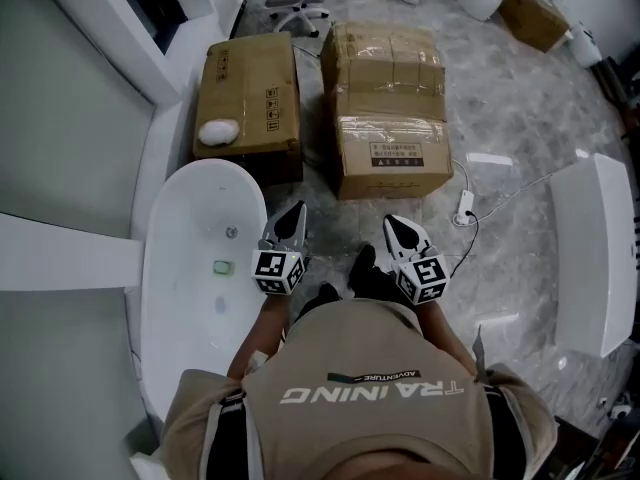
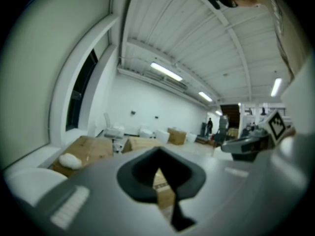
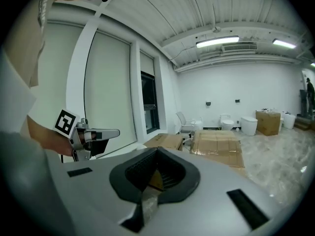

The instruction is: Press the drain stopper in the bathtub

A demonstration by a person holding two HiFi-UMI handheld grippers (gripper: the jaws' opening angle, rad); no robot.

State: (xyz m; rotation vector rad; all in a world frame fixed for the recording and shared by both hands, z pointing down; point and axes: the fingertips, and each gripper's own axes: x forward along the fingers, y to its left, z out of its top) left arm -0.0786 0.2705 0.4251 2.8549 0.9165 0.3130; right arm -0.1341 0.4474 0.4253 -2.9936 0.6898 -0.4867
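Note:
The white bathtub lies at my left in the head view. Its small round metal drain stopper sits on the tub floor, with a small green item just nearer to me. My left gripper hovers over the tub's right rim, jaws together and empty, pointing forward, level, above the tub. My right gripper is held beside it over the marble floor, also shut and empty. In the left gripper view, the left gripper faces the boxes. The right gripper faces the same way.
Two cardboard boxes stand just beyond the tub's far end, and a white lump rests on the left one. A power strip with its cable lies on the floor at right. Another white fixture stands at far right.

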